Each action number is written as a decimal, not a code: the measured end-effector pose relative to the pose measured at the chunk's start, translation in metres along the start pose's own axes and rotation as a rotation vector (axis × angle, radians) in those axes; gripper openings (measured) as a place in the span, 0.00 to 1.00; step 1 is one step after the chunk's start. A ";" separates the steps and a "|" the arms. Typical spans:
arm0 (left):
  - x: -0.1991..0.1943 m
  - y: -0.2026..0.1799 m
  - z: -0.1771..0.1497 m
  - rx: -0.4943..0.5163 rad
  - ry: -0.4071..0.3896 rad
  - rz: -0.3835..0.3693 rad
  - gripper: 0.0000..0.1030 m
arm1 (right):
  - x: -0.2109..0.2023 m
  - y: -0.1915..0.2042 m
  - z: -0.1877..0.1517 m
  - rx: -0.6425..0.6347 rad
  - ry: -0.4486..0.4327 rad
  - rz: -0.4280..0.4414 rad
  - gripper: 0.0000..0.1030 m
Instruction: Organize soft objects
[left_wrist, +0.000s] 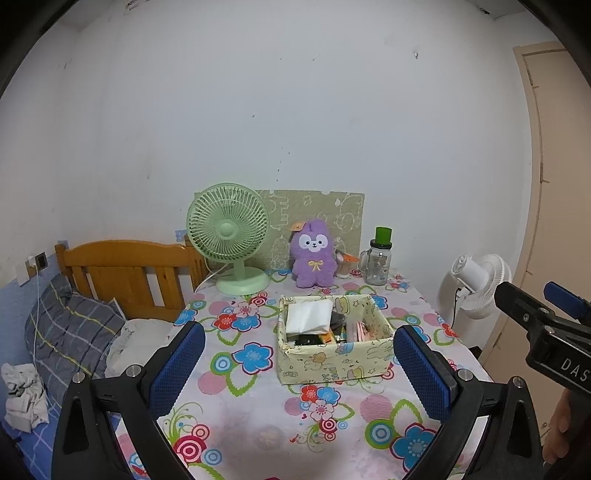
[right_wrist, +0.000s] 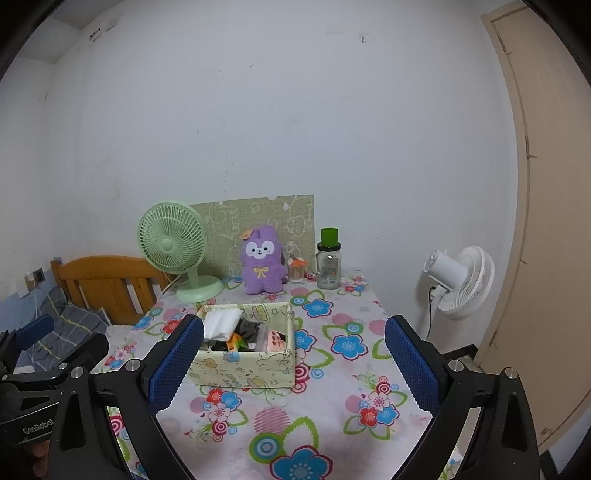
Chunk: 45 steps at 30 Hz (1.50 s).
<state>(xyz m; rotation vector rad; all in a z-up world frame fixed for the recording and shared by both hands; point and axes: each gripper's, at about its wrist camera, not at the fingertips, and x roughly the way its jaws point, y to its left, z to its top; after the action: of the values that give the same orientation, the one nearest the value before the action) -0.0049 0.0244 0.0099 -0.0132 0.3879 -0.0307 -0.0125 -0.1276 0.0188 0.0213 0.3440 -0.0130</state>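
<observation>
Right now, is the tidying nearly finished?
Looks nearly finished. The yellow box already holds a white packet and other bits. The purple plush sits upright by the wall. Both tongs, left and right, are open and empty. Nothing loose lies on the tablecloth.

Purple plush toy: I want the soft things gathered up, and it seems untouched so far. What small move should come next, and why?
Probably bring the right gripper forward over the box toward the purple plush toy. It stands upright at the back of the table, between the green fan and the bottle. Both grippers are open and empty, the left gripper too, and well short of it.
</observation>
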 end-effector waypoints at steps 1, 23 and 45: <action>-0.001 0.000 0.000 0.000 -0.001 -0.001 1.00 | 0.000 0.000 0.000 -0.001 -0.002 0.001 0.97; -0.003 -0.002 0.002 0.006 0.002 -0.007 1.00 | -0.005 -0.002 0.000 0.010 -0.006 -0.005 0.97; -0.002 -0.004 0.000 0.012 0.008 -0.012 1.00 | -0.004 -0.002 0.000 0.011 0.000 -0.005 0.97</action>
<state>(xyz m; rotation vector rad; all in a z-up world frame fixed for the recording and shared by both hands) -0.0069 0.0200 0.0104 -0.0041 0.3952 -0.0451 -0.0162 -0.1293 0.0199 0.0314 0.3440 -0.0203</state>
